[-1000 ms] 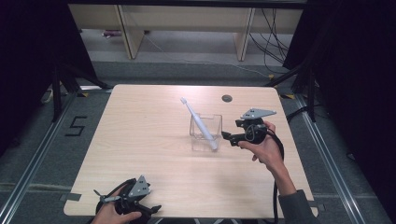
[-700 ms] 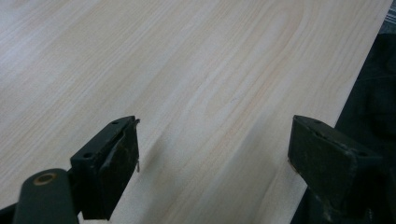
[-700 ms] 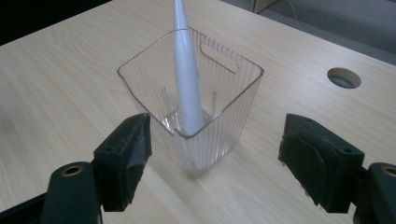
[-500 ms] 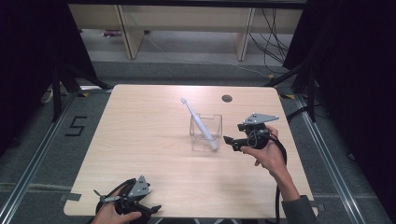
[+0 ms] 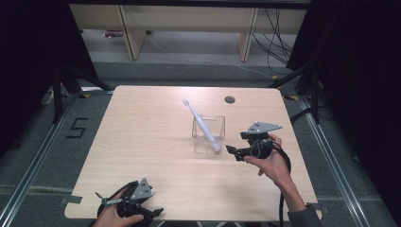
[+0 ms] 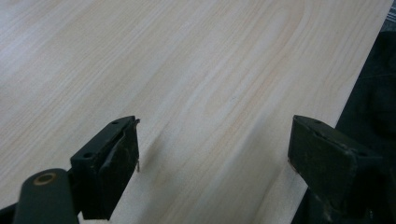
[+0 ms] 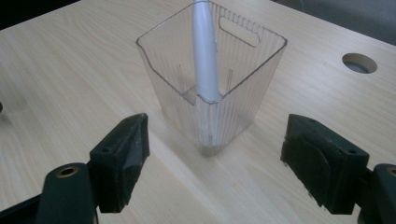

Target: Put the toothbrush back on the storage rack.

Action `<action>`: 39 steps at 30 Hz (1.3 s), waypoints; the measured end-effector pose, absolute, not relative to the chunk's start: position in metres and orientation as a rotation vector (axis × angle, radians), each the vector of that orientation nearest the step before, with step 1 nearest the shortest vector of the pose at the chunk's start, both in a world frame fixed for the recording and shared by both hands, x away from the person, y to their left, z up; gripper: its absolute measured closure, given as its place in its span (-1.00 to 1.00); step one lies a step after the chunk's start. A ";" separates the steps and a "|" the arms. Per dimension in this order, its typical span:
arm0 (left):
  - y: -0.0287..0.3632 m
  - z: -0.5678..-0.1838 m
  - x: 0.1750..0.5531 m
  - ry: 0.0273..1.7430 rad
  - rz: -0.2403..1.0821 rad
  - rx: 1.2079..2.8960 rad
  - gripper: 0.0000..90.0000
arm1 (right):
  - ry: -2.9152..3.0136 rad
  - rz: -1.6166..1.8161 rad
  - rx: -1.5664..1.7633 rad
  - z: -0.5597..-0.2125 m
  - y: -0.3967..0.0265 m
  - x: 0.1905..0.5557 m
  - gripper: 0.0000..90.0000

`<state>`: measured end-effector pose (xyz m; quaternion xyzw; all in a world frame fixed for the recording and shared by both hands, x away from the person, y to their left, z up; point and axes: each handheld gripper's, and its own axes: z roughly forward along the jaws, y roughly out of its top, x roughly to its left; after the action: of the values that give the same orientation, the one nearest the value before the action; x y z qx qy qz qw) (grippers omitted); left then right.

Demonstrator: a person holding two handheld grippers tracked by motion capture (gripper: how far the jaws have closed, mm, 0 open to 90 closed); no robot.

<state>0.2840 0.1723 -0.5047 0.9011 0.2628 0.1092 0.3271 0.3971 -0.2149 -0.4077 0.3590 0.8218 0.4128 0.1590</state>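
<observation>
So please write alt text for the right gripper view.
A clear cup stands on a wooden table with a white toothbrush leaning inside. The right gripper is open before it, touching nothing.

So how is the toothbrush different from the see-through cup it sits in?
The toothbrush is long, thin and solid white; the cup is short, wide and clear. The toothbrush leans at a slant with its head poking out over the rim; the cup stands upright on the table. Both look like plastic.
</observation>
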 end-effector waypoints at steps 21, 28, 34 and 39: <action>0.173 -0.504 0.284 0.695 0.290 2.353 -0.65 | 2.346 1.204 1.056 -0.430 -0.223 0.379 -0.55; 0.174 -0.504 0.286 0.691 0.284 2.364 -0.65 | 2.356 1.194 1.041 -0.439 -0.226 0.375 -0.54; 0.173 -0.504 0.285 0.696 0.293 2.352 -0.65 | 2.361 1.210 1.070 -0.443 -0.226 0.369 -0.54; 0.174 -0.504 0.285 0.695 0.292 2.356 -0.65 | 2.374 1.176 1.052 -0.447 -0.230 0.367 -0.54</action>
<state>0.2848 0.1735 -0.5042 0.8999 0.2653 0.1114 0.3278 0.3668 -0.2301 -0.4466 0.3650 0.8241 0.4082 0.1450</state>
